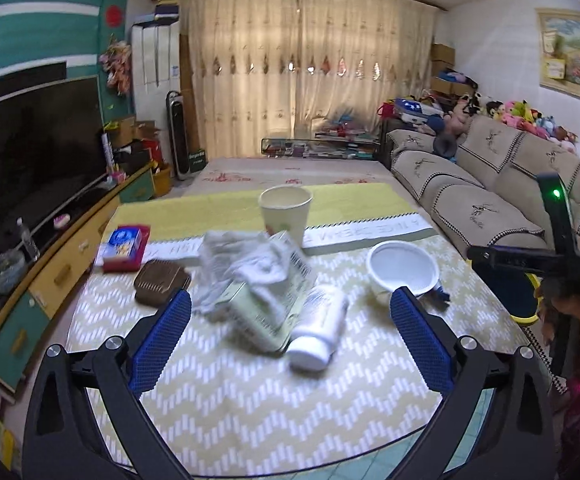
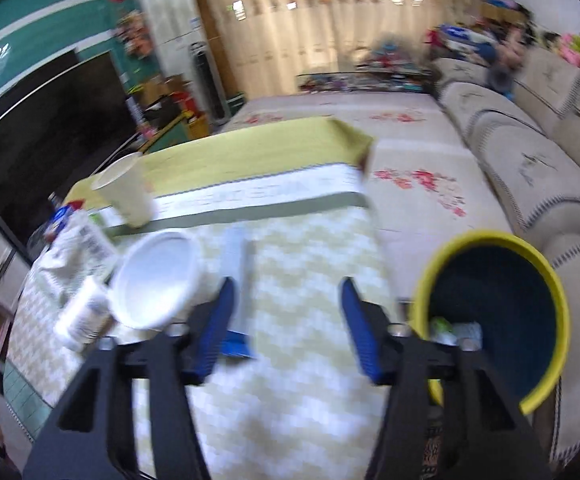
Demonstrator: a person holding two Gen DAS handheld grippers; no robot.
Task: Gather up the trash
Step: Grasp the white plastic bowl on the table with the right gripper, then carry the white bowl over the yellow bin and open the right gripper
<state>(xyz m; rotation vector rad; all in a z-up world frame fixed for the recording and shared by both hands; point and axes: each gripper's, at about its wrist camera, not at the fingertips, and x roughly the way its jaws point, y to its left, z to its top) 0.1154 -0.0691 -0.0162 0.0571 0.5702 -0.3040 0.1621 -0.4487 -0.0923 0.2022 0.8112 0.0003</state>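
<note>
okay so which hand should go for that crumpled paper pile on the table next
Left, probably. The left tongs stand open, pointed at the crumpled paper in the left wrist view. The right tongs, empty, face bare tablecloth beside the yellow bin.

Left claw (image 1: 290, 308) gapes wide; right claw (image 2: 288, 300) half-parted, empty.

On your table: crumpled tissue (image 1: 246, 264) atop a flattened carton (image 1: 266, 308), white tube (image 1: 317, 328) lying alongside. Paper cup (image 1: 286, 212) upright; white bowl (image 1: 403, 270) beside; yellow-rimmed bin (image 2: 497, 312) off the edge.

Home living room; sofa (image 1: 485, 184), television (image 1: 30, 152), curtains (image 1: 309, 68), plush toys (image 1: 529, 116)
</note>
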